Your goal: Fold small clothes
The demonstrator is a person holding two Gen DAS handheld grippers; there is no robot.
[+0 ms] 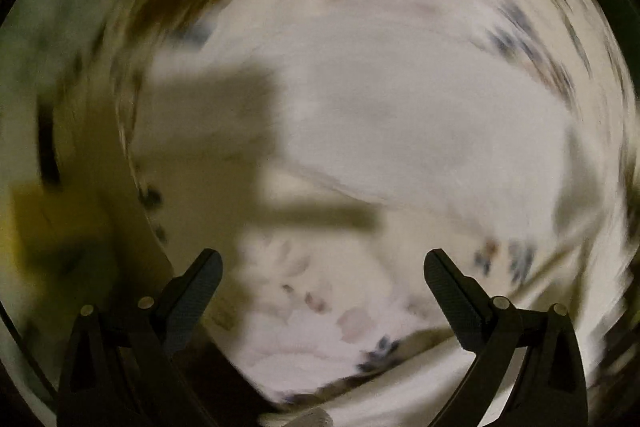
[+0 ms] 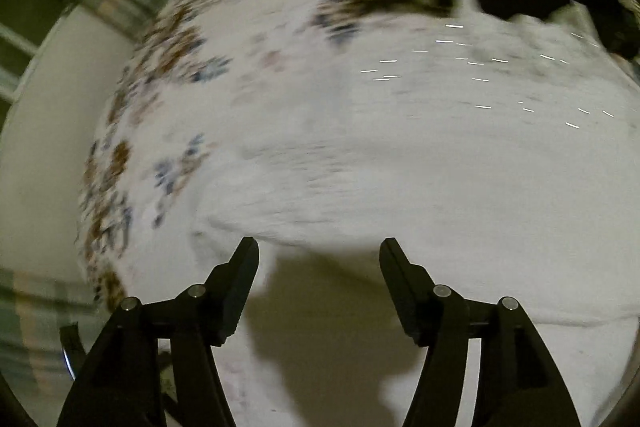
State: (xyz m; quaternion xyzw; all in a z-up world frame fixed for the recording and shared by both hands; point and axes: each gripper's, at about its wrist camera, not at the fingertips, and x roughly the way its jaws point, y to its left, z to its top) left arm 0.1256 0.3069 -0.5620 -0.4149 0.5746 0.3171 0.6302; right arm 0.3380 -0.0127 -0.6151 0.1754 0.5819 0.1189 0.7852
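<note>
Both views are dim and yellowish, heavily smeared by motion blur; the left wrist view swirls around its centre. Fisheye bending darkens the rims. Hard shadows fall at centre left there and at bottom centre in the right wrist view, where small glints streak upper right.

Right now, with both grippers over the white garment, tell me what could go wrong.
1. Both views are smeared, so the white garment's edges are hard to place; a grab may miss the hem.
2. The right gripper and the left gripper hang open and empty; closing too deep could also pinch the flowered sheet underneath.
3. Gripper shadows hide the cloth nearest the fingertips.
</note>
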